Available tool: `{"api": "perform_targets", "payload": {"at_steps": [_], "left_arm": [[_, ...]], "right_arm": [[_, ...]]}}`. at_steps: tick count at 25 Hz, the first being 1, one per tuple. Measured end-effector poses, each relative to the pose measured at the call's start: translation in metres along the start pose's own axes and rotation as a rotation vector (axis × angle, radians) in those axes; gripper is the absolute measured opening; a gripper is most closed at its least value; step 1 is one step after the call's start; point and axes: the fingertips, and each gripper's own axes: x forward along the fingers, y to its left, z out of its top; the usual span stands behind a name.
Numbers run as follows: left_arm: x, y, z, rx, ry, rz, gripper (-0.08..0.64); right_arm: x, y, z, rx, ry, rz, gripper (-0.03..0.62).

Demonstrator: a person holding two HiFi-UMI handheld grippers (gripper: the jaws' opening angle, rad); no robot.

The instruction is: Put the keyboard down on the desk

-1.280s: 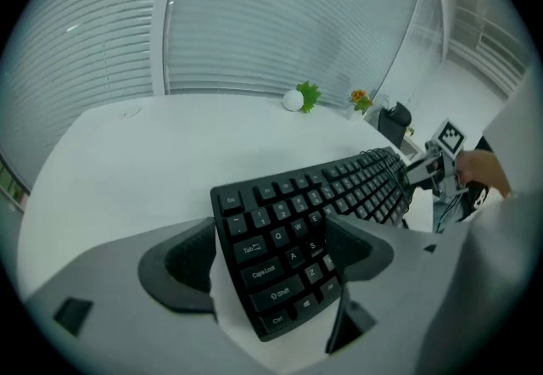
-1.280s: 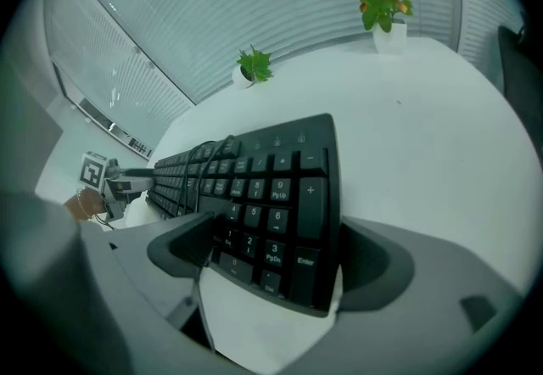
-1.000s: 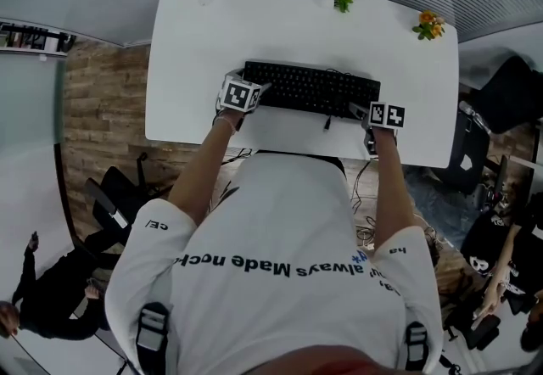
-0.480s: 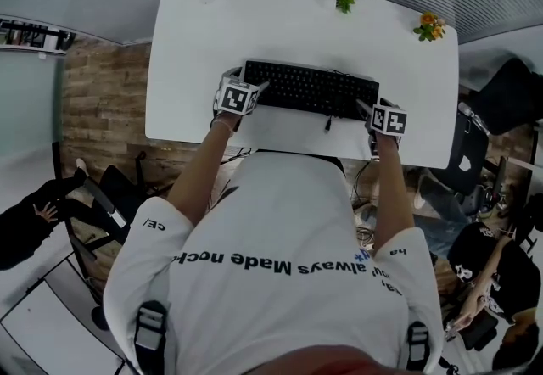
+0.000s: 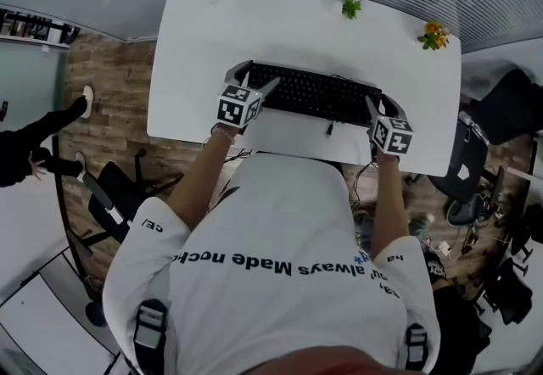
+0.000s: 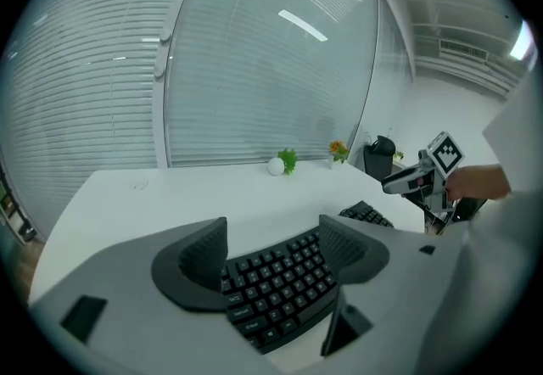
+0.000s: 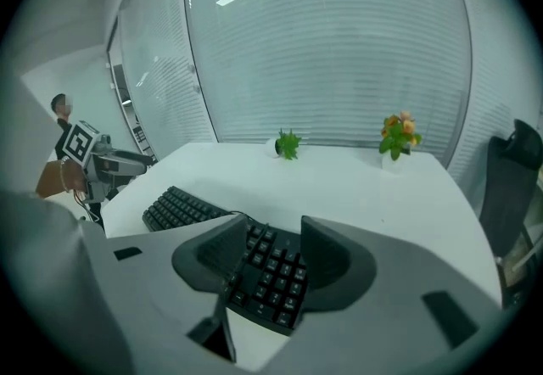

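Note:
The black keyboard lies flat on the white desk, near its front edge. My left gripper hovers above the keyboard's left end, jaws open and apart from it; that end shows below and between the jaws. My right gripper hangs over the number-pad end, also open and clear of the keys. Across the keyboard, the right gripper shows in the left gripper view and the left gripper in the right gripper view.
A small green plant and an orange-flowered plant stand at the desk's far edge by the window blinds. The keyboard's cable trails over the desk's front edge. A black chair stands to the right.
Earlier both grippers held the keyboard's ends between their jaws. Now the keyboard rests on the desk, and both grippers have risen and drawn back from it.

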Motion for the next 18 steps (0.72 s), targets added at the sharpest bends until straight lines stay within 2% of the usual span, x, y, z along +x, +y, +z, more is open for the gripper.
{"api": "perform_targets", "payload": {"at_steps": [3,5,11,18], "left_arm": [[-0.013,-0.013,0.026,0.014,-0.084,-0.009,0.279],[-0.023,-0.022,0.043,0.021,-0.135,-0.016,0.247],[-0.055,-0.051,0.092,0.049,-0.277,-0.056,0.186],[-0.093,-0.087,0.140,0.082,-0.433,-0.107,0.139]], "right_arm": [[-0.013,0.012,0.023,-0.024,-0.068,0.014,0.181],[-0.025,0.021,0.039,-0.039,-0.115,0.027,0.163],[-0.061,0.051,0.080,-0.095,-0.242,0.066,0.108],[-0.105,0.085,0.128,-0.188,-0.360,0.088,0.078]]}}
